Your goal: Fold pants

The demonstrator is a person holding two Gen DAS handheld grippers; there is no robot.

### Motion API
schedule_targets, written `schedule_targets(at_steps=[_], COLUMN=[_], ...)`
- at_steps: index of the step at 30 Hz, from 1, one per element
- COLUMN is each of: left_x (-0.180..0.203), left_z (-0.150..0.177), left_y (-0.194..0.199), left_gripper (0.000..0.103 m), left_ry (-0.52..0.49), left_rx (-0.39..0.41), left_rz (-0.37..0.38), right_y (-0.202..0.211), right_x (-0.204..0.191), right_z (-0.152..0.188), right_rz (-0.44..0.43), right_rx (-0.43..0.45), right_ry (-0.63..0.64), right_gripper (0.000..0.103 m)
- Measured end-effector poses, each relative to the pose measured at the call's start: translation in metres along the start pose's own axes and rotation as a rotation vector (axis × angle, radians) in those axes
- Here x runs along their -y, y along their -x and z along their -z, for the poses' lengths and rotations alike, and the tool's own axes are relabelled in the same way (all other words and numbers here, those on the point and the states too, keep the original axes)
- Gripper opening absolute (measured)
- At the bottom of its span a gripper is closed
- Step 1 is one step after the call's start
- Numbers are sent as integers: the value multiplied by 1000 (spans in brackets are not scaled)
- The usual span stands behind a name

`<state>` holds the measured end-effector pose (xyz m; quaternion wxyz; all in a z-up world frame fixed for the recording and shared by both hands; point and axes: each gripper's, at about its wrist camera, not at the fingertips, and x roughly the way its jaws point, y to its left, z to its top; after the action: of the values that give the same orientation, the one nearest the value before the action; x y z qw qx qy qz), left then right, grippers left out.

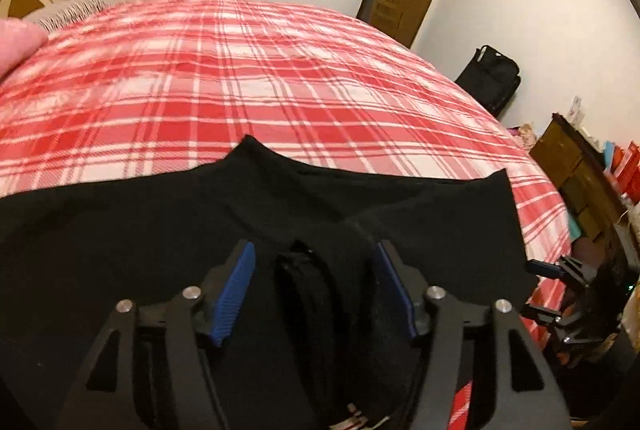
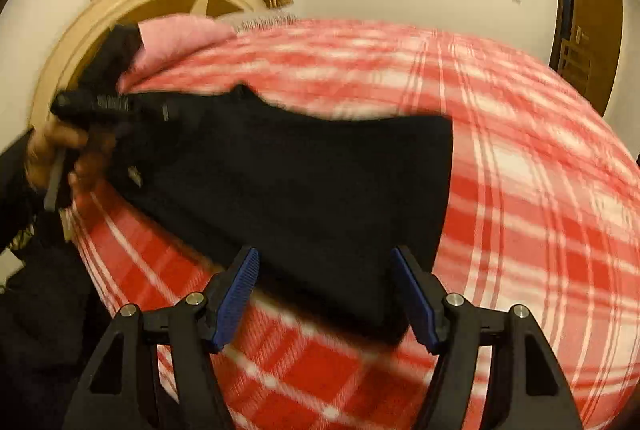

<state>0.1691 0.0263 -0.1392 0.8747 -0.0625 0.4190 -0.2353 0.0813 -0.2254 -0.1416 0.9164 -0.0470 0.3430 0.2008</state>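
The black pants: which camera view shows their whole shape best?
The right wrist view: there the black pants lie nearly whole on the plaid bedspread, though blurred. The left wrist view is sharper but shows only part, filling the foreground under the left gripper.

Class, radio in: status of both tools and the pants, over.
Left tool open over black pants. Right tool open at their edge. Pants flat on plaid bed. Nothing in the way.
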Motion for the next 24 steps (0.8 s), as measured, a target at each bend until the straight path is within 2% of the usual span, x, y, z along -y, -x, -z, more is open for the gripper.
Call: schedule_targets(at_steps=[3, 6, 8, 10, 11, 12, 14, 17, 19, 20, 22, 24], left_x=[2, 3, 2, 2, 2, 1, -6, -18, -20, -17, -3, 14], left_z=[2, 0, -3, -5, -5, -4, -4, -3, -5, -6, -6, -4], left_y=[-15, -17, -7, 15, 22, 28, 33, 31, 32, 31, 28, 17], left_gripper=[69, 67, 59, 58, 58, 61, 70, 71, 72, 73, 83, 83], left_ry=[30, 82, 94, 85, 76, 70, 80, 114, 132, 126, 66, -33], left_rx=[-91, -79, -5, 140, 180, 211, 223, 217, 224, 227, 205, 150], left_rz=[117, 138, 131, 159, 157, 143, 119, 47, 35, 43, 4, -90], right_y=[-3, -10, -14, -17, -18, -20, -25, -38, -54, -66, -82, -77], right_x=[3, 8, 16, 19, 22, 23, 26, 31, 41, 47, 61, 65], right_z=[-17, -23, -22, -22, -23, -25, -31, -41, -45, -44, -40, -40], right_rz=[-16, -10, -10, -9, -8, -13, -20, -44, -21, 7, 38, 19], right_rx=[37, 46, 42, 38, 35, 32, 33, 15, -14, -55, -125, -105], right_ry=[-32, -54, -84, -104, -112, -118, -118, -129, -163, -177, -219, -239], right_gripper=[69, 69, 69, 69, 69, 69, 69, 69, 69, 69, 70, 70])
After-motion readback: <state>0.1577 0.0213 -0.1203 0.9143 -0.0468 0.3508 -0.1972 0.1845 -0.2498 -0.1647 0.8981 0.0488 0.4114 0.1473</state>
